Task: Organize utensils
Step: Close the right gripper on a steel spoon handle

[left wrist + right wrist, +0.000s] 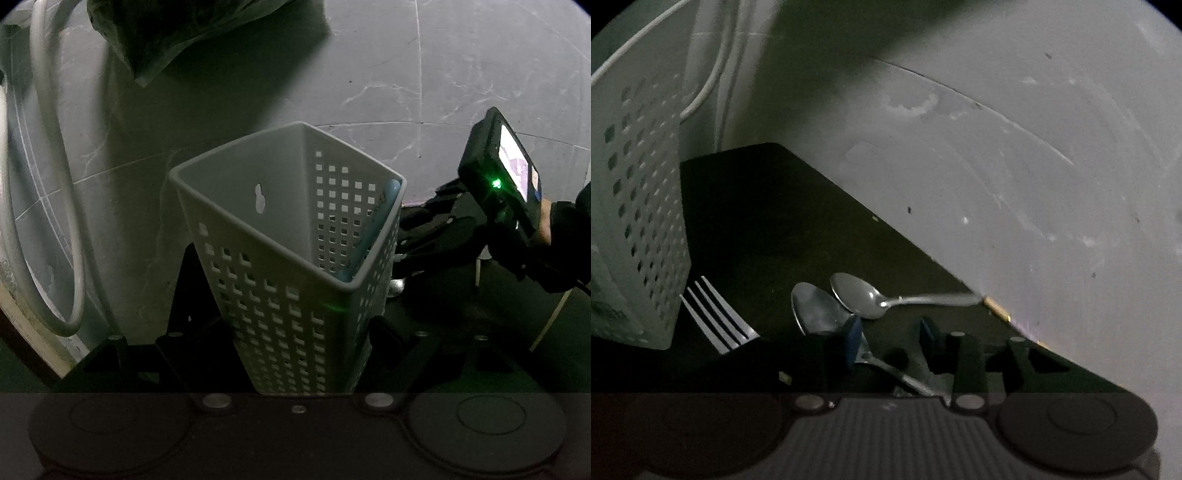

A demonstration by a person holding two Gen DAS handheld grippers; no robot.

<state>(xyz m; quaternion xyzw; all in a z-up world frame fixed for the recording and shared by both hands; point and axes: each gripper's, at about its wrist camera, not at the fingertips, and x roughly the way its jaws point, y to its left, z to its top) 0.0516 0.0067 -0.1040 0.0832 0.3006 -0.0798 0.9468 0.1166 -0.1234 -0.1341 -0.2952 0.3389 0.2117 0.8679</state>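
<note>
On the dark worktop (775, 206) at six o'clock, our right gripper (890, 339) stands released astride a spoon (820, 308), ready to pinch its handle. Our left gripper (295, 354) grasps the white basket (288, 236); next, lift the spoon basketward.

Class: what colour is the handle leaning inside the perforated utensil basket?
Light blue handle, clearest in left wrist view.

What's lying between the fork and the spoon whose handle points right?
In the right wrist view, a second spoon lies between the fork and the right-pointing spoon, its handle running down between the right gripper fingers.
</note>
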